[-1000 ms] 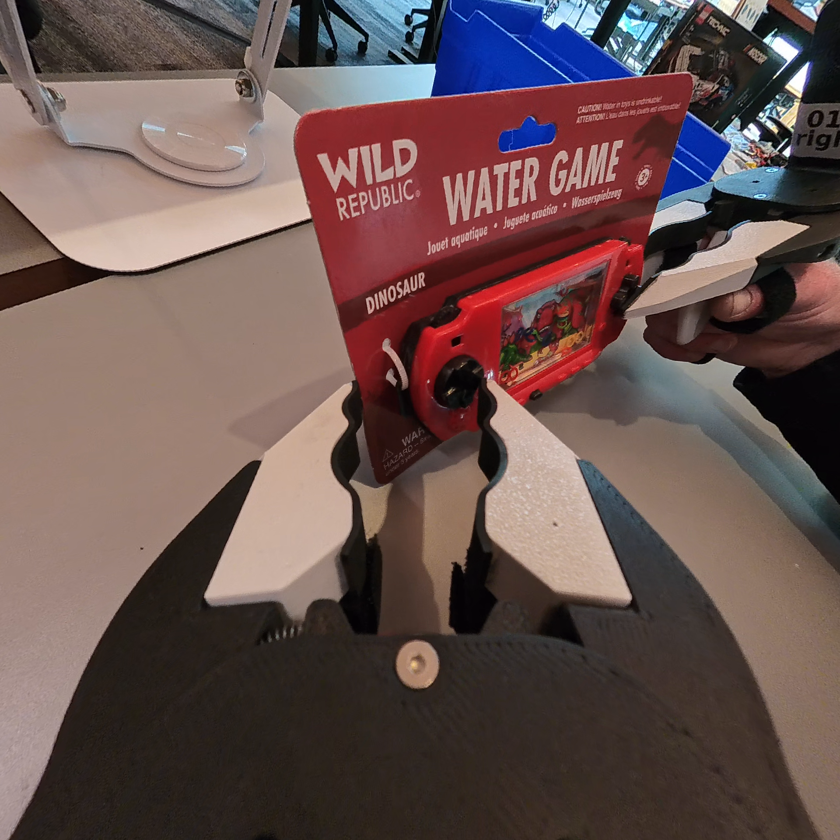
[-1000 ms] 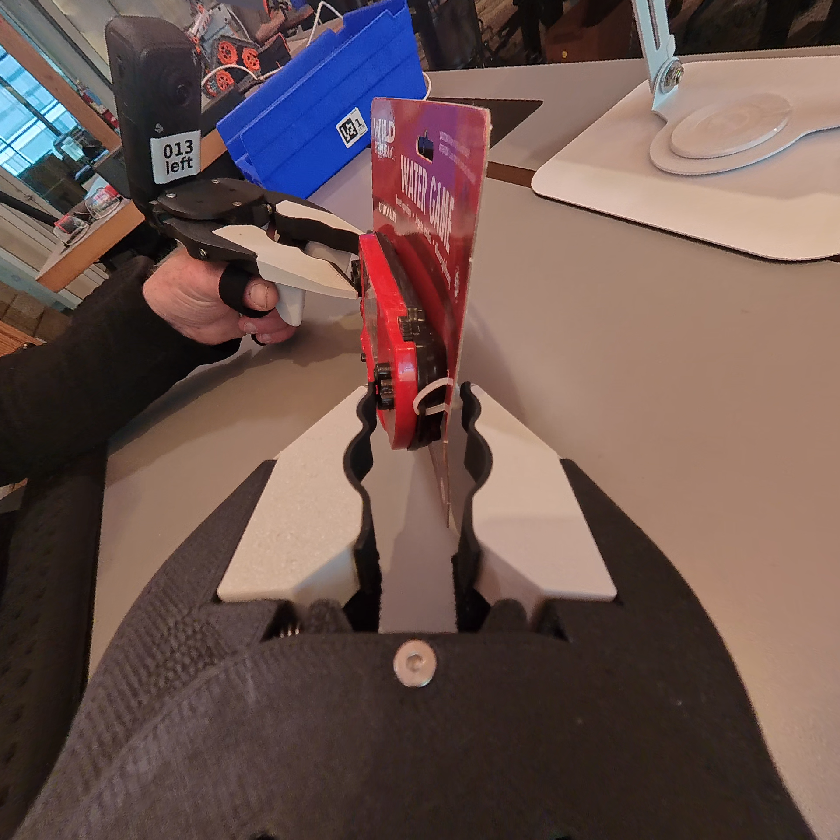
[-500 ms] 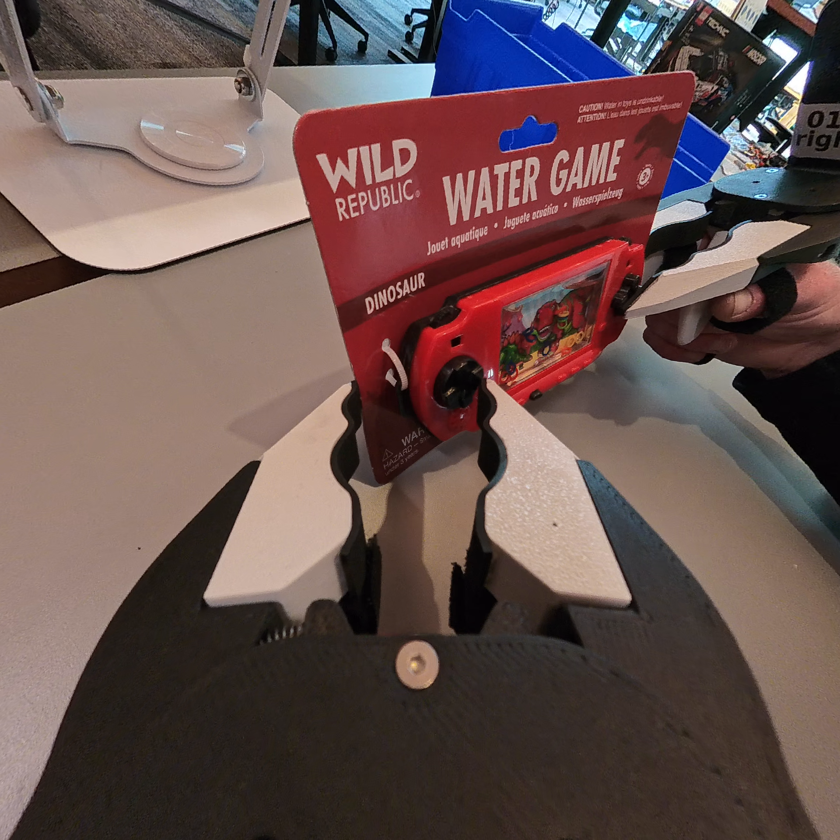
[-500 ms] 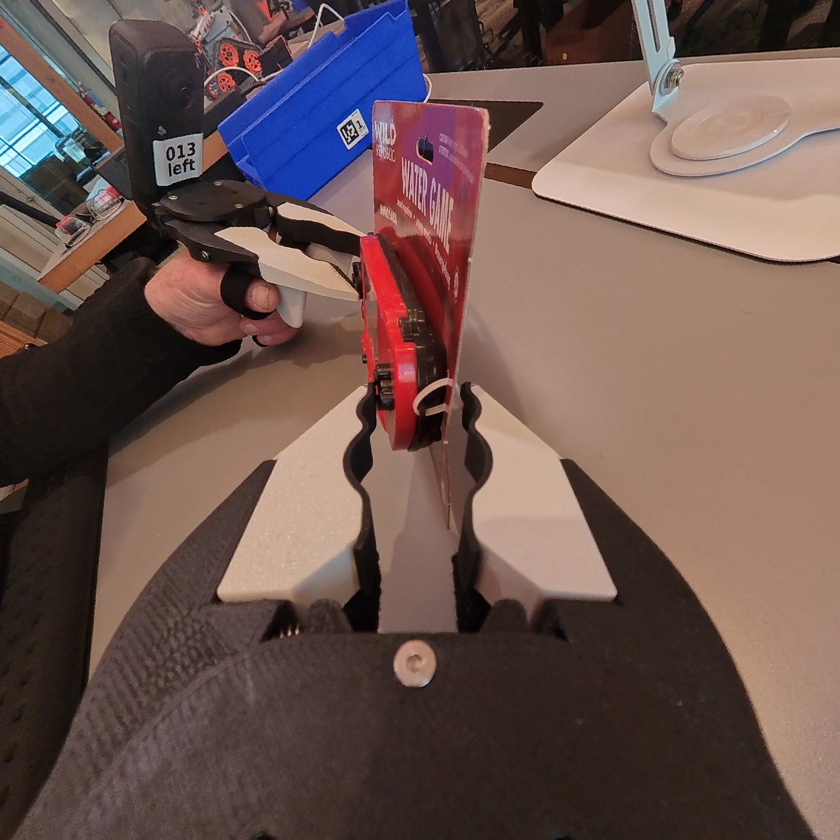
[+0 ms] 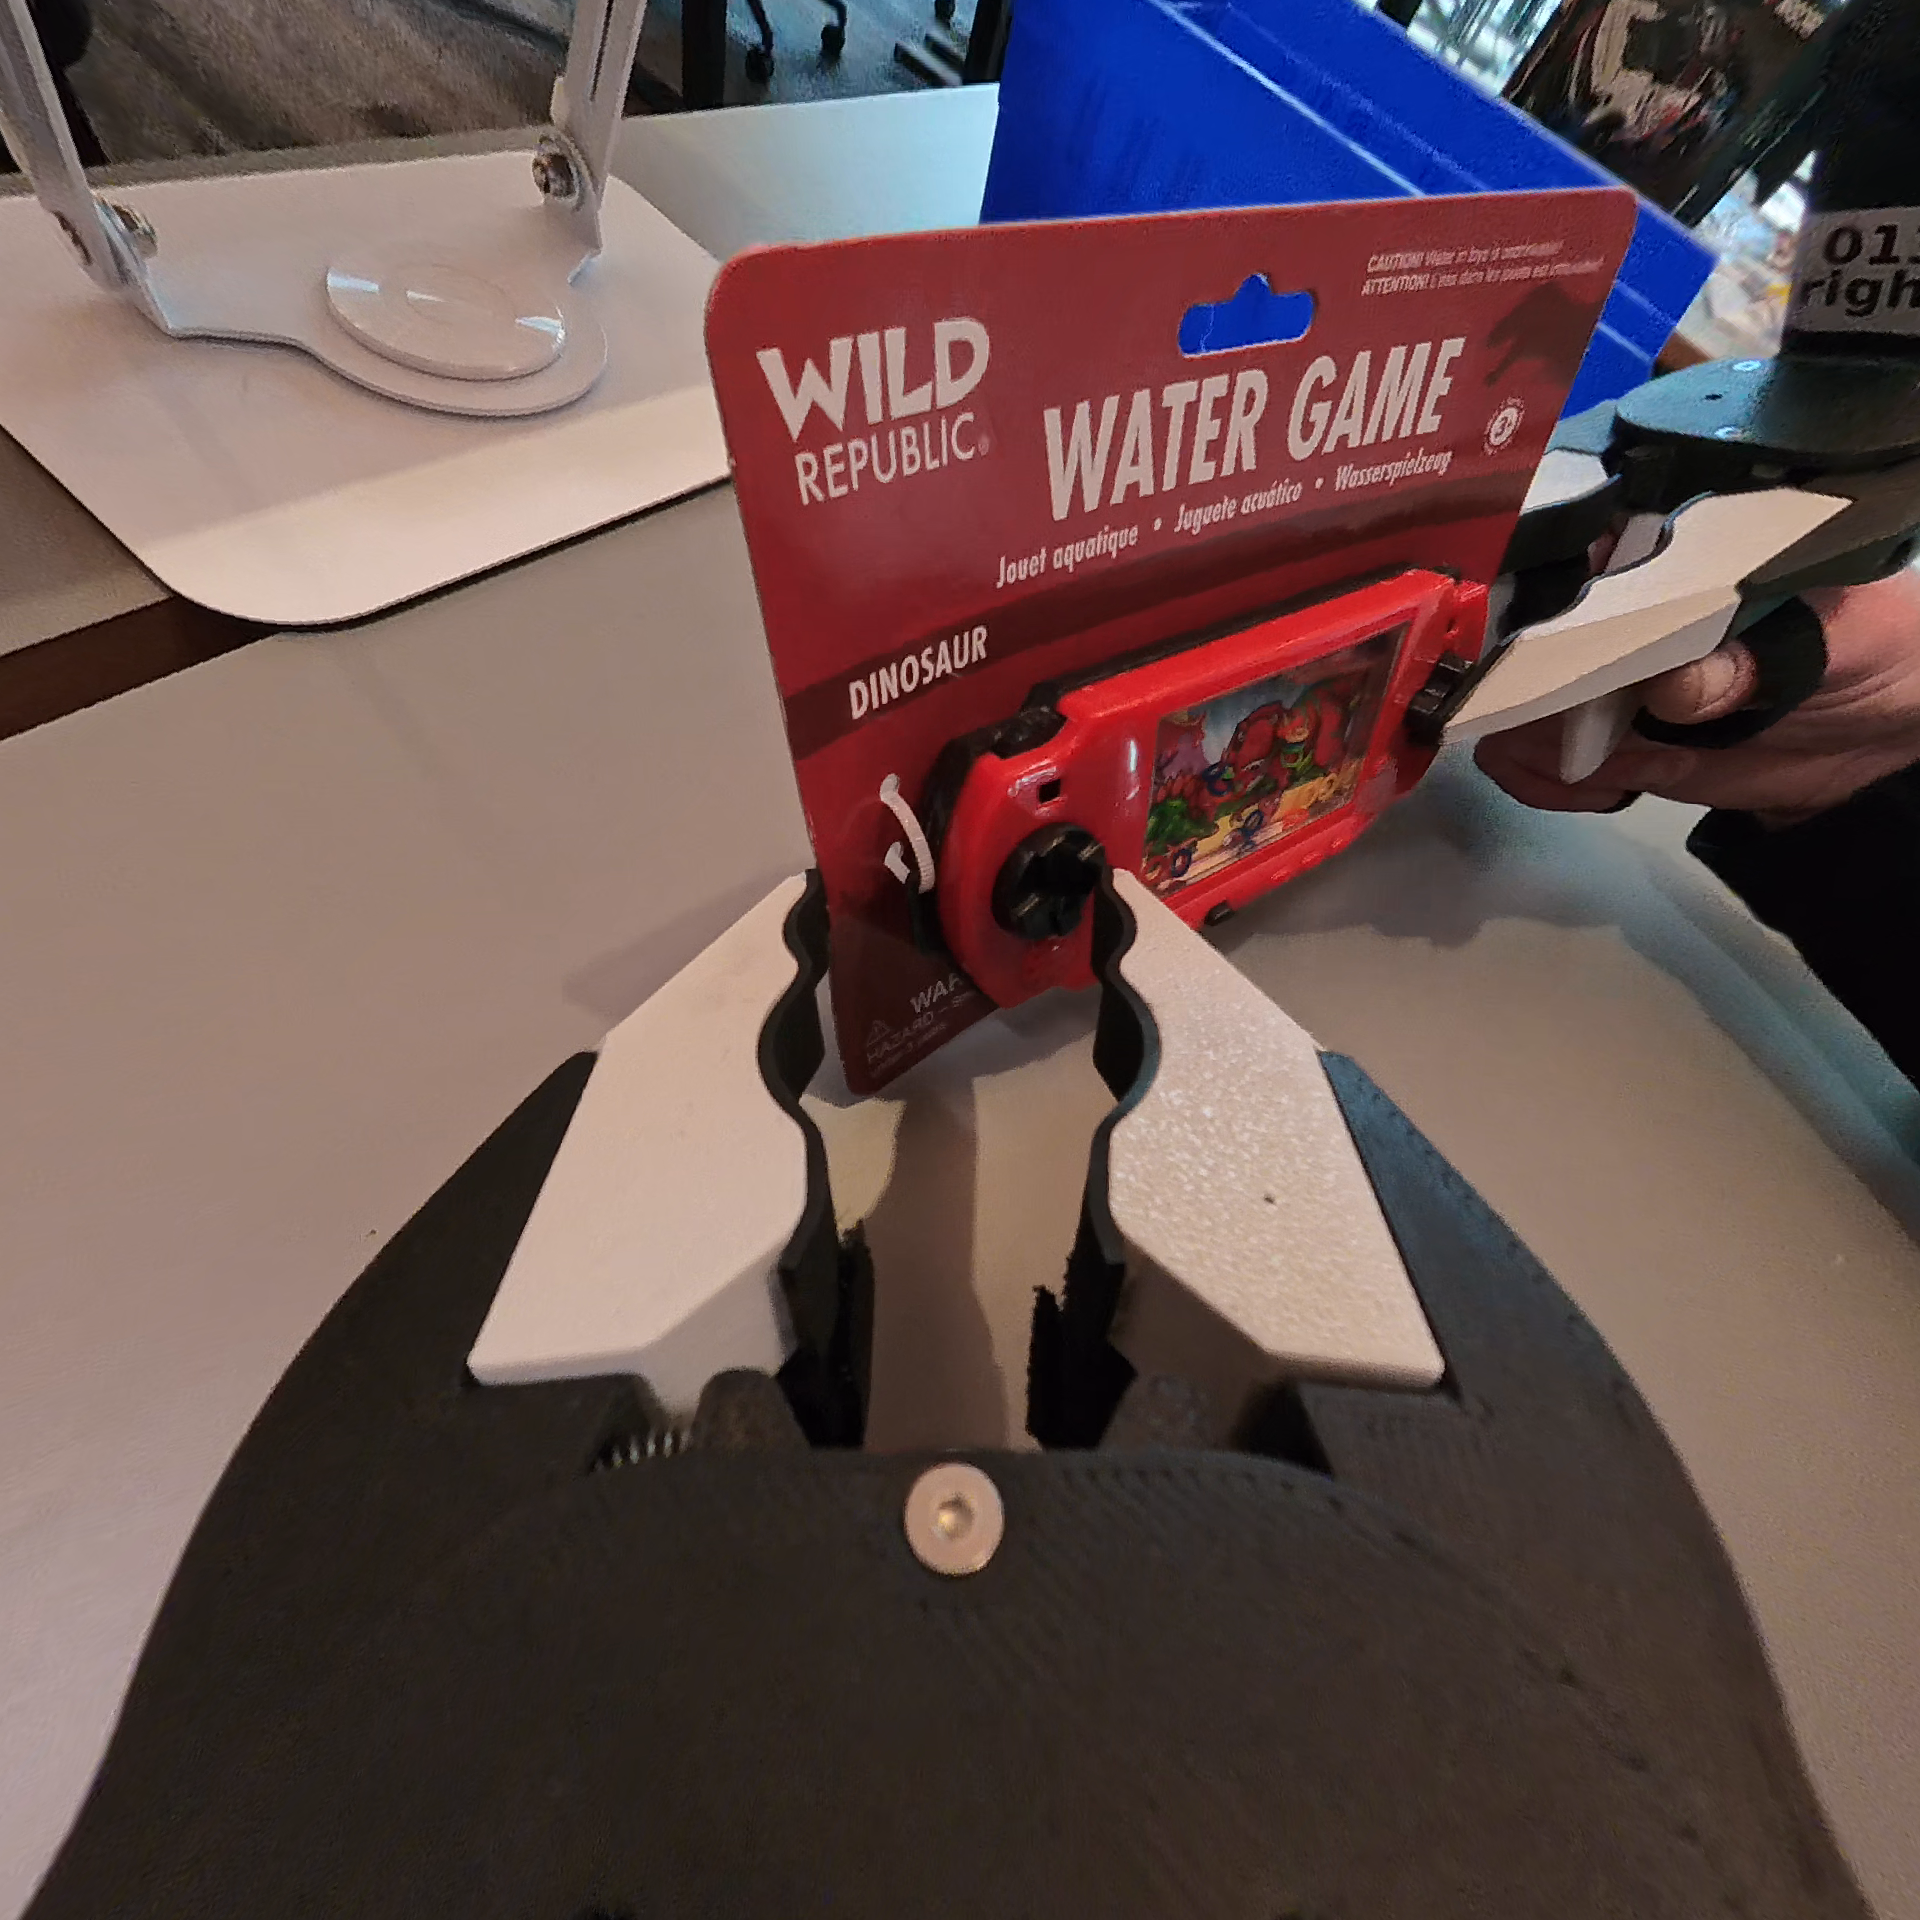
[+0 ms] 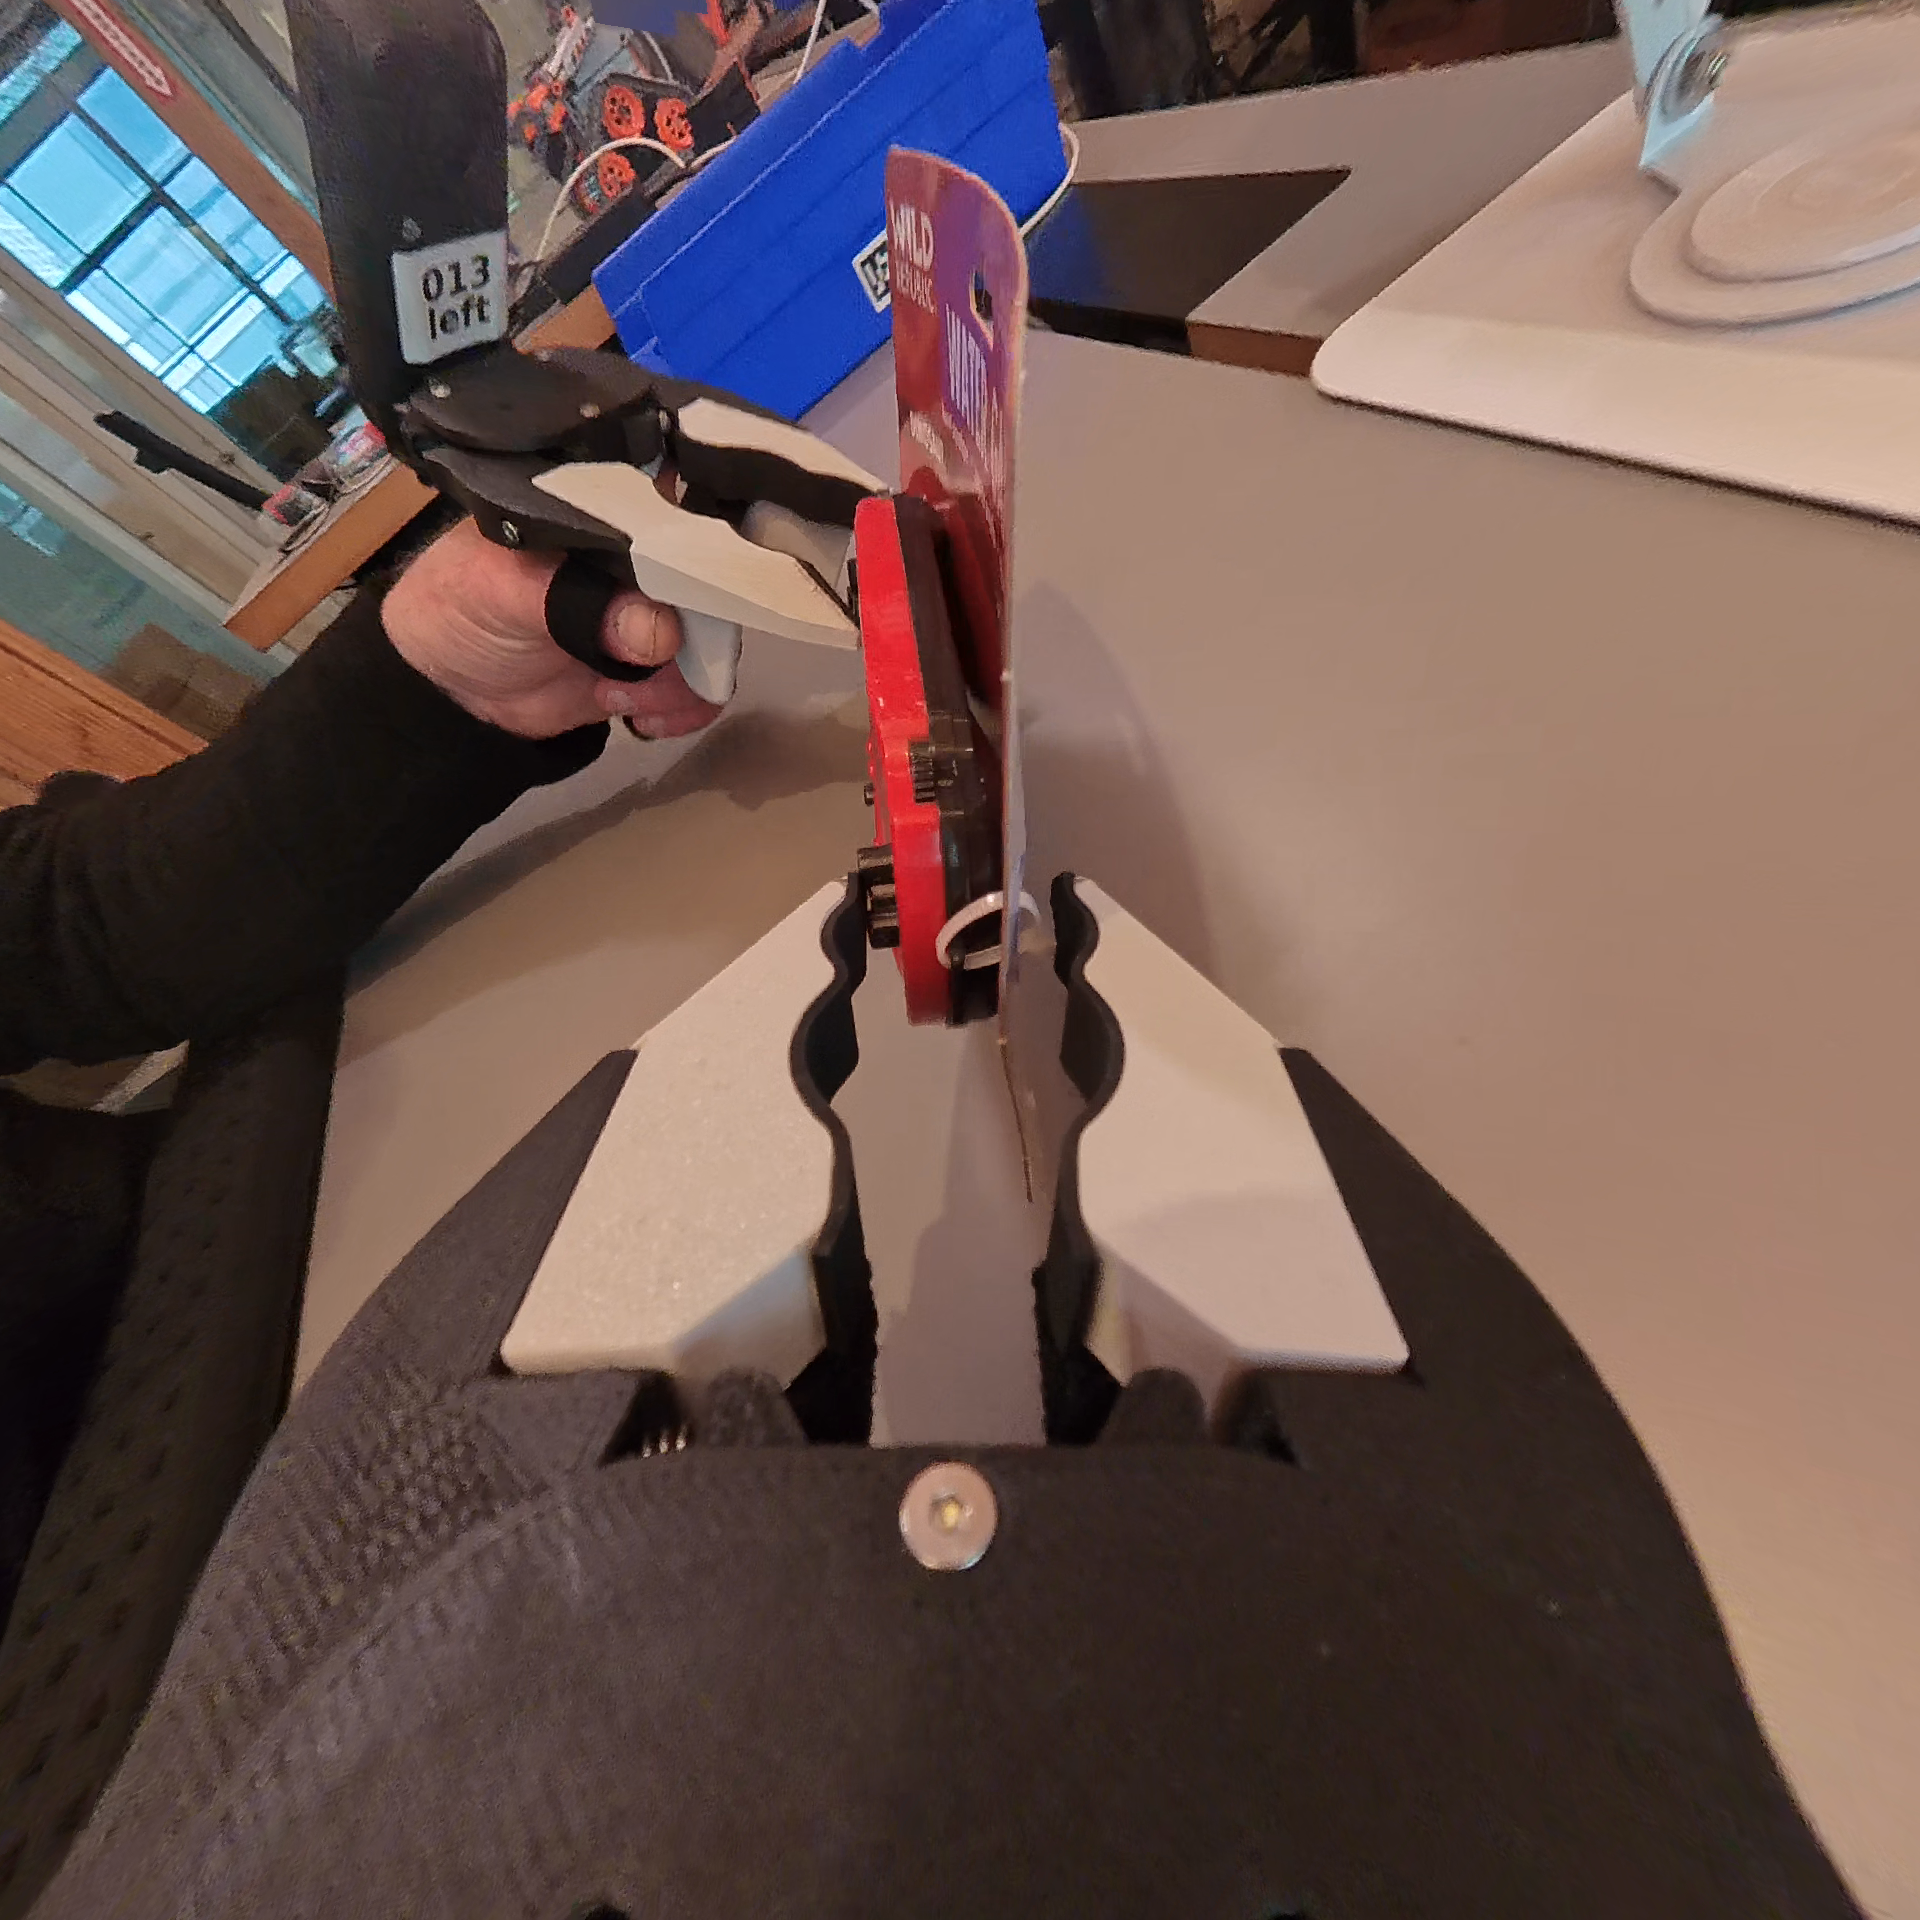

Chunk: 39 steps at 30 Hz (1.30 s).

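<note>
Red carded toy (image 5: 1164,540), a red handheld game with a picture window zip-tied to a red backing card, stands upright above the grey table (image 5: 364,935), held between both tongs. Left gripper (image 5: 961,899) clamps its end at 6 o'clock; right gripper (image 6: 956,899) pinches the other end, entering the left view at 3 o'clock. Blue bin (image 5: 1195,125) sits at 12.

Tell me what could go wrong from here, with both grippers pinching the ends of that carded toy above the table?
1. The left gripper fingers pinch only the toy package at its lower corner and the console's end; it could pivot or slip.
2. The right gripper straddles the thin card edge and the zip tie; squeezing may bend the card.
3. Pulling the grippers apart could tear the card; a drop lands on the table.
</note>
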{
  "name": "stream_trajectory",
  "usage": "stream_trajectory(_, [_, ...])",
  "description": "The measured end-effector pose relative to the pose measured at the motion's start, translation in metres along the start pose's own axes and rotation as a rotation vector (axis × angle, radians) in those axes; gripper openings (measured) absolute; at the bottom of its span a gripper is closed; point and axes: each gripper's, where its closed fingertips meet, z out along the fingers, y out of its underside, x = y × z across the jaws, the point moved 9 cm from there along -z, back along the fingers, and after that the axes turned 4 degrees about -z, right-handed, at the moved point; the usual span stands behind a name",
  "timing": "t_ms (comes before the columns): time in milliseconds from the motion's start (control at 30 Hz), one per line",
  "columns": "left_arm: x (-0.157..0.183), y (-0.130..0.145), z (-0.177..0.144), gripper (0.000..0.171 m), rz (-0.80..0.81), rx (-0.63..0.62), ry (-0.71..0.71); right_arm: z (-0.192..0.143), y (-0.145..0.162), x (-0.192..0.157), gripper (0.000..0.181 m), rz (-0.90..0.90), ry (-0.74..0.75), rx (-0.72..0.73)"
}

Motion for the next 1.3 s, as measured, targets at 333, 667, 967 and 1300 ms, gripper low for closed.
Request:
stream_trajectory(333, [0.019,-0.019,-0.02,0.045,0.089,-0.119,-0.091,0.008,0.01,0.005,0.031,0.103,-0.092,-0.035])
stream_trajectory(667, [0.02,-0.021,-0.022,0.046,0.11,-0.127,-0.112,0.01,0.009,0.003,0.029,0.099,-0.107,-0.043])
stream_trajectory(967, [0.02,-0.017,-0.018,0.045,0.068,-0.126,-0.049,0.012,0.008,0.004,0.034,0.1,-0.075,-0.032])
stream_trajectory(1300, [0.001,0.002,-0.01,0.044,0.017,-0.137,0.078,0.013,0.006,-0.001,0.03,0.013,-0.033,-0.068])
